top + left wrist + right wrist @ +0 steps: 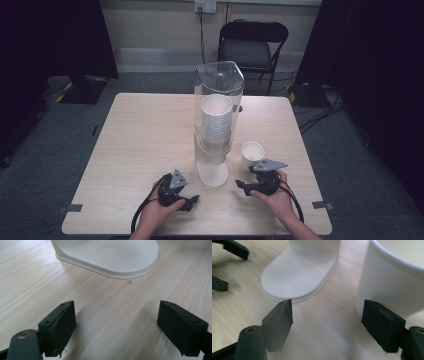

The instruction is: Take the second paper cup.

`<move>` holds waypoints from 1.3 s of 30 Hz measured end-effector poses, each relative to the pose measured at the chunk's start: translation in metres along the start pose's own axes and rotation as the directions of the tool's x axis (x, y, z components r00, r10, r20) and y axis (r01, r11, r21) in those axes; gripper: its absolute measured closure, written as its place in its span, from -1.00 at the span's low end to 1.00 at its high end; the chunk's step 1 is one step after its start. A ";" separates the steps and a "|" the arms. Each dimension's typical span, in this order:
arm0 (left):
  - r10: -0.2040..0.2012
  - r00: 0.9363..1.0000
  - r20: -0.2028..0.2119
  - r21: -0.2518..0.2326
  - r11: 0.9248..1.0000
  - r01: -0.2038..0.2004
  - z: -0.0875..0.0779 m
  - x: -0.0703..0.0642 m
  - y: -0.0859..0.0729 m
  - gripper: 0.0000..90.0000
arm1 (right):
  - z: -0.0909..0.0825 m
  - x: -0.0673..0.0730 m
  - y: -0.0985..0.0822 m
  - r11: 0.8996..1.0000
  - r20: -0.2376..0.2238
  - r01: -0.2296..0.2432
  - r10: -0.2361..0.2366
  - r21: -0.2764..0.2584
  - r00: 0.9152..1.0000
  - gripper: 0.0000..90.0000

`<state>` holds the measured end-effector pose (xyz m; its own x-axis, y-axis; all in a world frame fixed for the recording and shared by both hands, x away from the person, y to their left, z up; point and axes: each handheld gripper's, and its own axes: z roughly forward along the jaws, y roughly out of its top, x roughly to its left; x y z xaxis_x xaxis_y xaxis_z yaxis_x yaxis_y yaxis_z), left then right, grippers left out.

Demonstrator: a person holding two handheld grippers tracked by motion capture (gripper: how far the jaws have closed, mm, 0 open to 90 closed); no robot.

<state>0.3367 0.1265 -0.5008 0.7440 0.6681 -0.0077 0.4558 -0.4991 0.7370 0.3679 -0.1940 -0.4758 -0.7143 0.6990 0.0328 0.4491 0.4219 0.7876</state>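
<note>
A clear cup dispenser (218, 82) stands mid-table on a white base (212, 175) and holds a stack of white paper cups (216, 120). One loose white cup (251, 154) stands upright to its right. My left gripper (191, 201) rests open near the front edge, pointing at the base (112, 257), with nothing between its fingers. My right gripper (241, 186) is open too, just in front of the loose cup. In the right gripper view the cup (392, 277) sits by the right finger (383, 323), and the base (297, 277) lies ahead.
The light wooden table (145, 135) has bare room to the left and behind the dispenser. A black folding chair (252, 47) stands beyond the far edge. Cables trail from both grippers toward the near edge.
</note>
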 end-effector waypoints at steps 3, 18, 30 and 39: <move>0.000 1.000 0.000 0.001 1.000 0.000 0.000 0.000 0.000 -0.67 | 0.003 0.009 0.009 1.000 -0.033 0.014 -0.015 -0.018 0.999 -0.49; 0.003 1.000 -0.005 0.011 1.000 -0.003 -0.001 0.000 0.000 -0.67 | 0.024 0.027 0.055 0.992 -0.041 0.013 -0.018 -0.123 0.999 -0.59; 0.004 1.000 -0.005 0.011 1.000 -0.004 -0.001 0.000 0.000 -0.67 | 0.029 0.029 0.082 0.982 -0.061 0.000 -0.011 -0.186 0.998 -0.60; 0.004 1.000 -0.002 0.012 1.000 -0.004 -0.001 0.000 0.000 -0.67 | 0.040 0.033 0.089 0.975 -0.060 0.014 -0.028 -0.221 0.998 -0.34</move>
<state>0.3367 0.1270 -0.5000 0.7450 0.6670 -0.0031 0.4585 -0.5087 0.7287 0.4057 -0.1100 -0.4290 -0.7577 0.6509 0.0475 0.3092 0.2938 0.9045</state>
